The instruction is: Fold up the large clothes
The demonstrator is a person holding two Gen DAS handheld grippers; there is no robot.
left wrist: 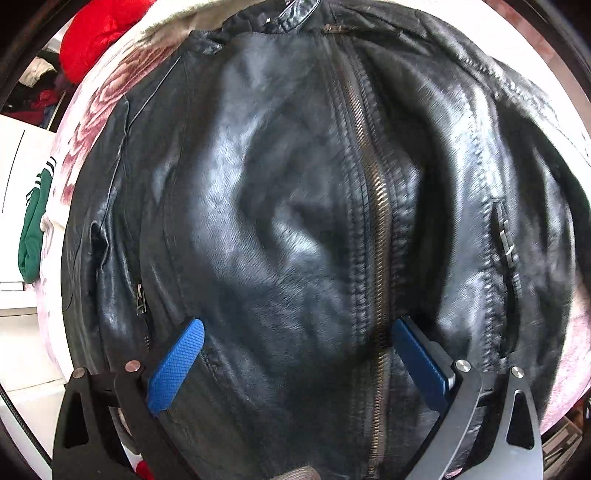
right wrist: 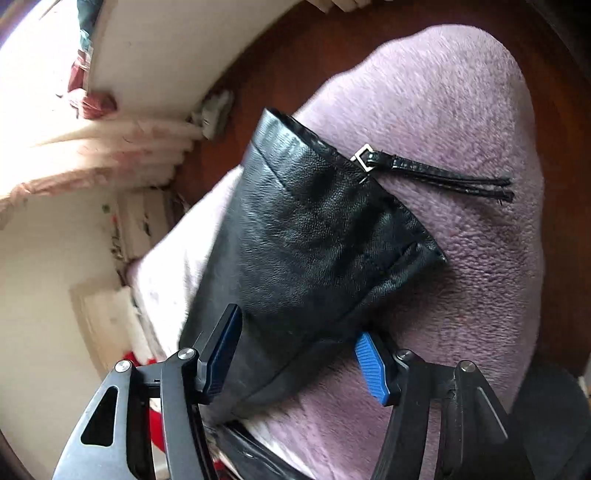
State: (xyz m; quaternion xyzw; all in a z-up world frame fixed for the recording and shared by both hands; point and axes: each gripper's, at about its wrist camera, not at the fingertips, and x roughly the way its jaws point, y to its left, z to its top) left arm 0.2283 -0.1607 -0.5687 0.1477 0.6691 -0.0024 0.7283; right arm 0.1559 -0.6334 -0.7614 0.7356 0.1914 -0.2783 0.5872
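Observation:
A black leather jacket (left wrist: 280, 206) lies front up on the bed, its centre zipper (left wrist: 373, 192) closed and its collar at the top of the left wrist view. My left gripper (left wrist: 299, 336) hovers open over the lower front, blue pads either side of the zipper, holding nothing. In the right wrist view a jacket sleeve (right wrist: 306, 236) lies on a lilac fleece blanket (right wrist: 461, 122), cuff end away from me, with a buckled strap (right wrist: 436, 171) trailing off. My right gripper (right wrist: 295, 336) is open, its pads straddling the sleeve near its lower part.
The bed cover has a pink rose print (left wrist: 110, 96). A red garment (left wrist: 96, 33) lies at the far left corner, a green one (left wrist: 33, 229) hangs off the left edge. Dark wooden floor (right wrist: 303, 55) and a white radiator (right wrist: 147, 140) lie beyond the bed.

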